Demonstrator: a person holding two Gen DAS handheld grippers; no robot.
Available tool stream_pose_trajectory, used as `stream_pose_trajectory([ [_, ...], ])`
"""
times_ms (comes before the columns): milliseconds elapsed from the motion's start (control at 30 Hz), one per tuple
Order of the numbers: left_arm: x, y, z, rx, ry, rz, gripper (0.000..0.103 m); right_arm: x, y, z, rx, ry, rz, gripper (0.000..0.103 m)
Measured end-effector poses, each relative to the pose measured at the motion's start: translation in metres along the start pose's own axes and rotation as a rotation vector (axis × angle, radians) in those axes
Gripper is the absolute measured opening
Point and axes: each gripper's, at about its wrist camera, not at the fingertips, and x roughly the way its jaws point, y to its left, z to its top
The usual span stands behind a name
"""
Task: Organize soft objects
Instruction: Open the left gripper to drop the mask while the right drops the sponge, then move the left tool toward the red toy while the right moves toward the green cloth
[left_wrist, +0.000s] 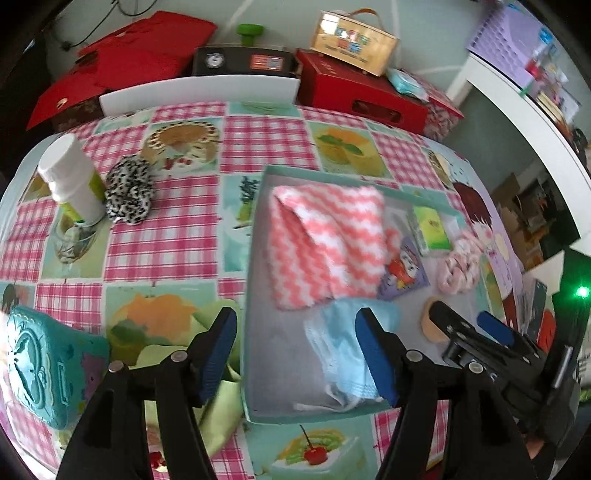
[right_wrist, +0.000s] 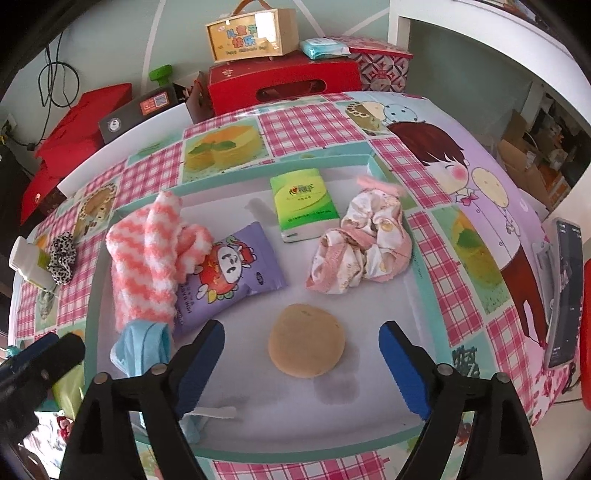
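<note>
We hold our left gripper and our right gripper side by side, both tilted downward, jaws spread wide, gripping nothing.

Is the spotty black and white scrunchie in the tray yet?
No, out. The scrunchie lies on the tablecloth beside the white bottle, left of the tray.

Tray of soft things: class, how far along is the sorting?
Done: the tray already holds the striped cloth, blue mask, purple packet, tissue pack, floral scrunchie and tan puff.
In hand: nothing; the left gripper and right gripper are both open.
Left: the leopard scrunchie and green cloth lie outside on the table.
</note>
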Motion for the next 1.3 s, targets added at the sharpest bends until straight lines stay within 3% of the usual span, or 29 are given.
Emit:
stream_pose_trajectory([
  [133,0.004,0.009,0.002,-0.037,-0.014,0.035,0.086,0.001,-0.001,0.001,0.007,-0.01,-0.003,0.092],
  [167,0.005,0.012,0.002,-0.046,-0.016,0.04,0.087,0.001,-0.002,0.002,0.009,-0.015,-0.004,0.101],
  [500,0.015,0.022,0.002,-0.084,-0.019,0.084,0.087,0.005,-0.002,0.001,0.023,-0.018,0.019,0.103],
  [900,0.017,0.023,0.001,-0.08,-0.015,0.091,0.087,0.003,0.0,0.002,0.01,-0.026,0.011,0.103],
  [1067,0.015,0.023,0.001,-0.089,-0.016,0.061,0.087,0.0,0.004,0.002,-0.012,-0.033,0.009,0.103],
  [1300,-0.001,0.019,0.0,-0.092,-0.068,0.083,0.087,-0.008,0.012,0.001,-0.039,-0.054,0.011,0.103],
])
